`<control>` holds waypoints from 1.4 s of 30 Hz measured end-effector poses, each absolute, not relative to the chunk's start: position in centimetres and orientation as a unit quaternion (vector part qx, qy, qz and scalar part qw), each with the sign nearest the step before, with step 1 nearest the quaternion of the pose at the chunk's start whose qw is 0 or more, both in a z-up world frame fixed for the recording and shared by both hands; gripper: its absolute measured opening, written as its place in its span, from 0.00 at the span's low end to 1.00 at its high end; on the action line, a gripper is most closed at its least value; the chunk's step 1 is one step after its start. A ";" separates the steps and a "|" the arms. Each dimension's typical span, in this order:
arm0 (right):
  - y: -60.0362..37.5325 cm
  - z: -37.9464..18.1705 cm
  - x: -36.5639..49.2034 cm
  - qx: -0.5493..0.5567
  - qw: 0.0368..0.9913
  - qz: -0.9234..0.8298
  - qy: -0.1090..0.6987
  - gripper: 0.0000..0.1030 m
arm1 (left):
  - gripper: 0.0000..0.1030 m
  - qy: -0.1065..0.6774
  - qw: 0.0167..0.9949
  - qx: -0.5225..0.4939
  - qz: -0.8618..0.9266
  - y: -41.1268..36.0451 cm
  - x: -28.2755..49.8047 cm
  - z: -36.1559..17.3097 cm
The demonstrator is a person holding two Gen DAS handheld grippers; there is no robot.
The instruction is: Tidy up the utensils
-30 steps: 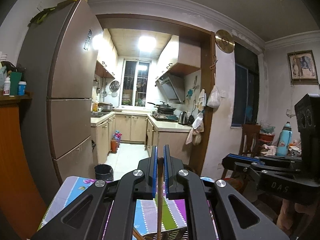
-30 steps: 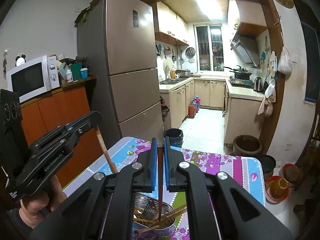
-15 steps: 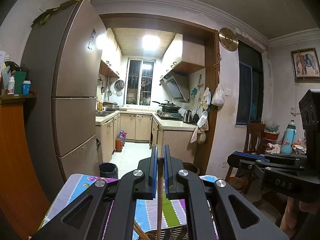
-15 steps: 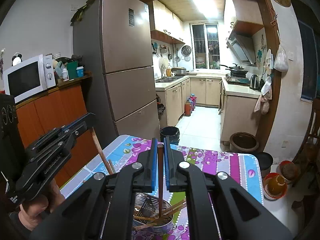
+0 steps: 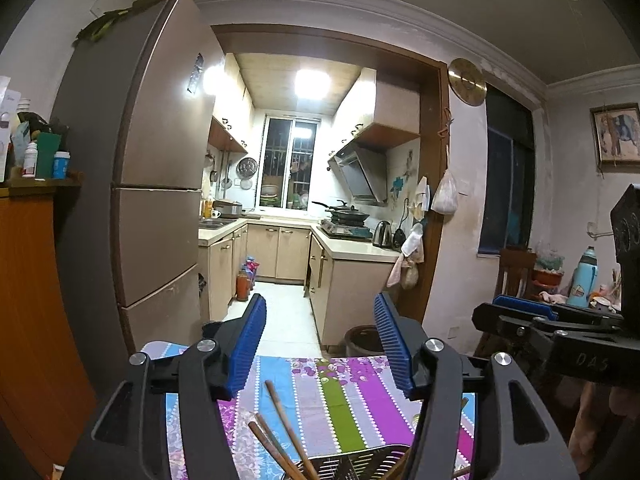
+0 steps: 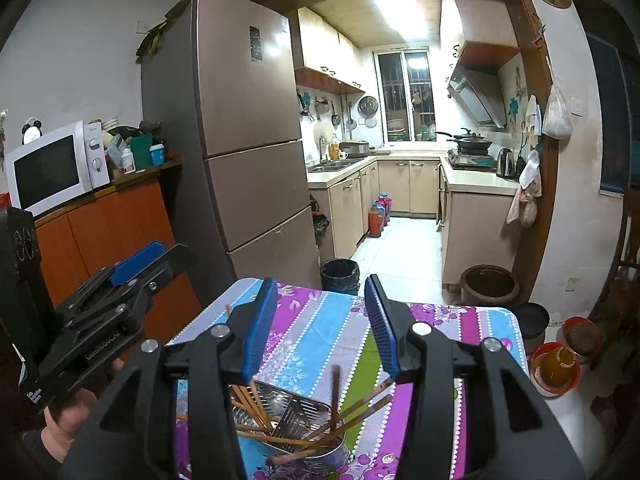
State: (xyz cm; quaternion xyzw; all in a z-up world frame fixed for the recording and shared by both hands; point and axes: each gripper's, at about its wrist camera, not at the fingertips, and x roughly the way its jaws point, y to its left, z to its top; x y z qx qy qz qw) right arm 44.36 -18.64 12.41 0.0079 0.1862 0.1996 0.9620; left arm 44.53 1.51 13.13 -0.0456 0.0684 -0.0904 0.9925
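Behind your work stands a tall brown refrigerator (image 6: pixel 248 128) at the mouth of a lit kitchen, and in front of it the counter (image 6: pixel 320 332), covered in a purple, blue and green striped floral cloth, carries the perforated steel utensil holder (image 6: pixel 296 416). On the left, your left hand-held gripper (image 5: pixel 318 344) has just been opening; its blue ribbed pads stand apart with nothing pressed between them, directly above the brown wooden chopsticks (image 5: pixel 280 428) that lean out of the holder, which suggests it is placed there to drop a stick in. On the right, your right hand-held gripper (image 6: pixel 322 320) has likewise just been opening and is empty-jawed over the same holder, where one stick stands nearly upright. Both views cut off the holder's base behind the black gripper frames, and you cannot tell how its compartments divide or how many sticks lie inside.
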 end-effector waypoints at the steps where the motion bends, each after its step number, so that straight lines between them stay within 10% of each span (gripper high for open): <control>1: -18.6 12.4 44.3 0.007 0.963 0.198 0.185 0.42 | 0.57 0.068 0.993 -0.045 -0.090 1.5 44.4 13.0; 42: -19.7 6.9 22.6 -0.017 0.981 0.171 0.091 0.77 | 0.90 0.020 0.997 -0.008 -0.073 2.1 20.8 8.1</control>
